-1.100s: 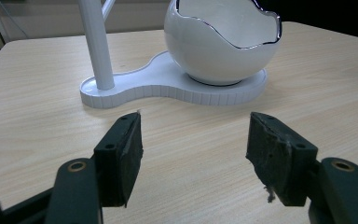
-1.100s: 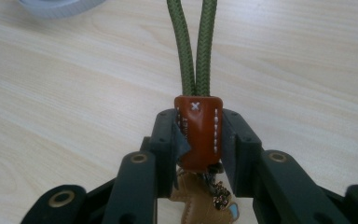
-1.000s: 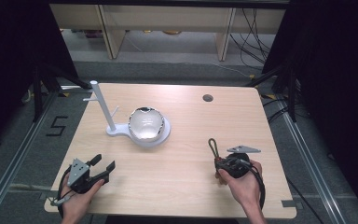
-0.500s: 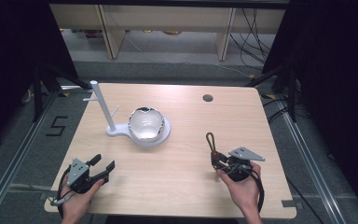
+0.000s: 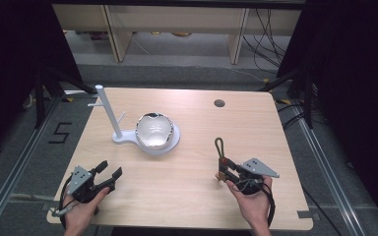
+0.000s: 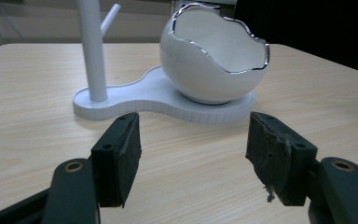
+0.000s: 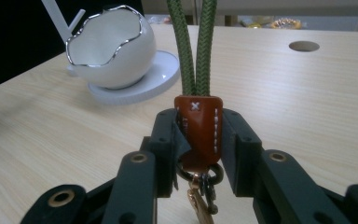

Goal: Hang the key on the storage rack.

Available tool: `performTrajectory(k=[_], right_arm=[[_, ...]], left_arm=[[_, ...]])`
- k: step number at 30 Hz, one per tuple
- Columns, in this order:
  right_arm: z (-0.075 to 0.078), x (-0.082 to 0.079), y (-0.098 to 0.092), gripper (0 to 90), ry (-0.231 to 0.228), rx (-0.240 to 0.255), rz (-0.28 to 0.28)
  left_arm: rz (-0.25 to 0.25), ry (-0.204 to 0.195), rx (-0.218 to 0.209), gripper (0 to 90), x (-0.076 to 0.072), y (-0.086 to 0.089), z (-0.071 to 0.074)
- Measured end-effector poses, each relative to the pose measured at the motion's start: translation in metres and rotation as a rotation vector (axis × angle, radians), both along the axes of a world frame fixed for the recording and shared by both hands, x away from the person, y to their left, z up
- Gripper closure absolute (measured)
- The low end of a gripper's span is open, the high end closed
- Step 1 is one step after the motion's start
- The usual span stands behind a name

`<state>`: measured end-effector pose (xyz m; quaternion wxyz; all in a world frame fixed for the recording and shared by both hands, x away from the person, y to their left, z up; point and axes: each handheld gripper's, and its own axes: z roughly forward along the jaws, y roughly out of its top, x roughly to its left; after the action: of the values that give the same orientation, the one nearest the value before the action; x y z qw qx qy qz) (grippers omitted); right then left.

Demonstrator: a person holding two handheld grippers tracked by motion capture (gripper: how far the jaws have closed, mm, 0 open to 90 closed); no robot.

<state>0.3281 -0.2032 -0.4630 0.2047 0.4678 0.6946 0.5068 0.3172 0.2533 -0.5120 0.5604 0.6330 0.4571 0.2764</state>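
Note:
A key lanyard with a green cord loop [image 7: 196,46], a brown leather tab [image 7: 199,126] and a metal ring with a clasp [image 7: 198,186] is held at the table's front right. My right gripper [image 7: 198,140] is shut on the leather tab, and the cord loop [image 5: 219,146] stretches away from me towards the table's middle. In the high view the right gripper [image 5: 222,164] sits low over the wood. My left gripper [image 5: 109,171] rests at the front left, open, with nothing between its jaws [image 6: 193,154]. It faces the white egg-shaped bowl [image 6: 214,60].
A white stand [image 5: 172,142] holds the silver-rimmed bowl [image 5: 153,130] and an upright post with pegs [image 5: 107,110], left of the table's centre. A round cable hole [image 5: 219,103] lies near the far edge. Bare wood separates both grippers from the stand.
My right gripper has shifted slightly to the left with the lanyard, and the cord loop now points more straight away from me. The left gripper has kept still.

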Motion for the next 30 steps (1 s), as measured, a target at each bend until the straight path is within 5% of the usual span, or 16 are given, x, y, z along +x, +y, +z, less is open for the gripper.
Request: performTrajectory(k=[1,11,17,21,30], right_arm=[[-0.002,0.002,0.000,69.0,-0.035,-0.008,0.014],[0.001,0.001,0.013,68.9,-0.109,-0.011,0.039],[0.000,0.000,0.023,68.9,-0.112,0.000,0.058],[-0.003,-0.001,0.031,68.8,-0.115,0.007,0.070],[-0.005,-0.004,0.041,68.8,-0.132,0.007,0.091]], left_arm=[[-0.021,-0.010,-0.007,35.7,0.001,-0.002,0.001],[-0.149,-0.016,-0.029,40.0,-0.002,-0.026,0.026],[-0.247,-0.046,-0.056,42.4,0.002,-0.047,0.044],[-0.316,-0.054,-0.034,44.2,0.005,-0.068,0.059],[-0.397,-0.052,-0.070,48.0,0.015,-0.099,0.073]])
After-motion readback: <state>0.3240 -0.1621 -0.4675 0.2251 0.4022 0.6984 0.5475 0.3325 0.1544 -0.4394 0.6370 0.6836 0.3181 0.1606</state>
